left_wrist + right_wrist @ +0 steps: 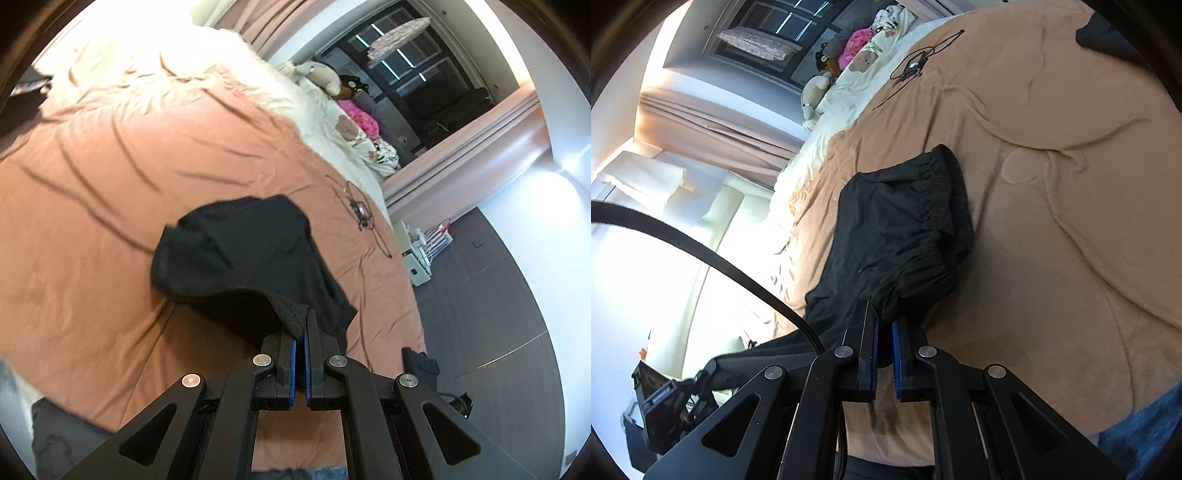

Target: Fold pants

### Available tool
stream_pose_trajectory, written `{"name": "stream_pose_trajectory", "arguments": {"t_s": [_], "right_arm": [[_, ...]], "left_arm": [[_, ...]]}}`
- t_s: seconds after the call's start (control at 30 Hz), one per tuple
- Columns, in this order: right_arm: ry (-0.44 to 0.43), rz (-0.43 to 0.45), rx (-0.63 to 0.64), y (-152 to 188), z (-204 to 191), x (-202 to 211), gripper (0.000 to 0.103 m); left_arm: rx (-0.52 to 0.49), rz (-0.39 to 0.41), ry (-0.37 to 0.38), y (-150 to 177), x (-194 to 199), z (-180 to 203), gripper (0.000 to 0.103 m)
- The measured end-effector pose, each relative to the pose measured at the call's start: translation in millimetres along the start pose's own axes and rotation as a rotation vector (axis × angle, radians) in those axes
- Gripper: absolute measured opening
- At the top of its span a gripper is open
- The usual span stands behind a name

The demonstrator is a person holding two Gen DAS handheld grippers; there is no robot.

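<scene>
Black pants (243,254) lie bunched on an orange-brown bed cover (92,184). My left gripper (303,321) is shut on a ribbed edge of the pants, lifting it off the cover. In the right wrist view the pants (897,221) show their gathered elastic waistband toward the right. My right gripper (885,317) is shut on a fold of the black fabric near the waistband, holding it just above the bed cover (1052,184).
A tangled cable with a small device (360,212) lies on the bed beyond the pants, also in the right wrist view (912,66). Pillows and plush toys (325,79) sit at the head. The bed edge and dark floor (498,295) are to the right. Another dark garment (1104,35) lies far off.
</scene>
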State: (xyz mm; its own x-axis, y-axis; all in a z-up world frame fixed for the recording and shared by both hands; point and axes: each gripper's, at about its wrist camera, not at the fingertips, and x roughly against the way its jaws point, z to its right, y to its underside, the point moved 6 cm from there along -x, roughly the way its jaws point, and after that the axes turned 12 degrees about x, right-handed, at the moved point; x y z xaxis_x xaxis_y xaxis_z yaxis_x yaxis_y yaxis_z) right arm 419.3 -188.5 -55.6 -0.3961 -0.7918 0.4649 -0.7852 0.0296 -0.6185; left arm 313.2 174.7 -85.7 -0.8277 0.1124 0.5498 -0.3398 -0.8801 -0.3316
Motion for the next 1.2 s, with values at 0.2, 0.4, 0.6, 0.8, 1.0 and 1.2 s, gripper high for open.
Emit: {"name": "stream_pose_trajectory", "arguments": {"t_s": [0.2, 0.4, 0.6, 0.8, 1.0, 1.2], "right_arm": [[-0.006, 0.027, 0.002, -20, -4, -11, 0.003], [0.000, 0.048, -0.002, -47, -5, -41, 0.004], [0.019, 0.054, -0.008, -69, -2, -70, 0.004], [0.053, 0.057, -0.037, -90, 10, -101, 0.006], [0.088, 0.053, -0.054, -103, 24, -122, 0.006], [0.109, 0.041, -0.051, -116, 33, -145, 0.007]], "left_arm": [[-0.038, 0.010, 0.002, -28, -22, 22, 0.003], [-0.081, 0.009, -0.005, -60, -53, 40, 0.003], [-0.105, -0.012, -0.021, -86, -92, 52, 0.003], [-0.144, -0.045, -0.043, -105, -143, 64, 0.003], [-0.160, -0.088, -0.088, -118, -202, 62, 0.003], [-0.156, -0.123, -0.131, -133, -255, 57, 0.003]]}}
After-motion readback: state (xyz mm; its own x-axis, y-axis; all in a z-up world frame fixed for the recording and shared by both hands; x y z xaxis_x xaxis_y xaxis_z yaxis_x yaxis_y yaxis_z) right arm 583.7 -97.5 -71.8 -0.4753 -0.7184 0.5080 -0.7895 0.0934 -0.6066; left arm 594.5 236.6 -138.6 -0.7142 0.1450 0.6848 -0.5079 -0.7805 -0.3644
